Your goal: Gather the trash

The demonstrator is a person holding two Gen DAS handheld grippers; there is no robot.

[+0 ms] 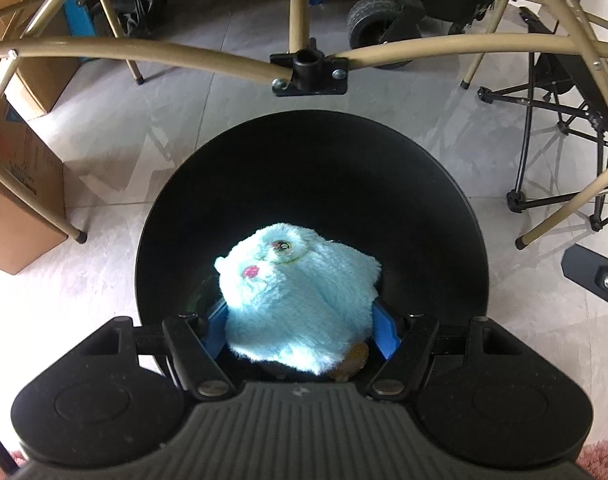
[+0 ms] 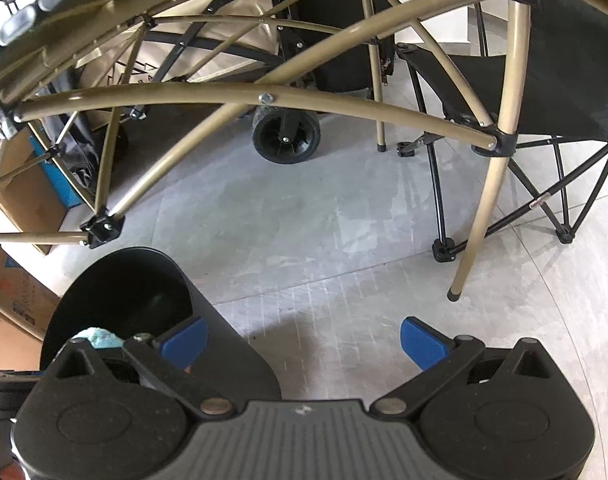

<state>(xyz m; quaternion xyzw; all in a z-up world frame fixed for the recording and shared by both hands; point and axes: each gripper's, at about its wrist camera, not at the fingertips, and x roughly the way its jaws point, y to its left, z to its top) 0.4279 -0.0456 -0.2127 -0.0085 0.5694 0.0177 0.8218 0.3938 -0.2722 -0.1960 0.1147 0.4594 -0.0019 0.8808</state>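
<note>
Bright daylight, sharp, fisheye-warped edges

We see a pale grey tiled floor [image 1: 116, 152] in soft daylight, crossed by the tan metal tubes of a folding frame [image 1: 104, 46]. Cardboard boxes [image 1: 20, 184] stand at the left, a black folding chair [image 2: 560, 80] at the right, and a black wheel [image 2: 287, 139] further back.

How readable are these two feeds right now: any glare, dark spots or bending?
Left wrist: the plush toy is brightly lit, nearly washed out, while the bin interior is featureless black. Right wrist: the floor is evenly lit and sharp. Both views: fisheye bows the tan frame tubes.
</note>
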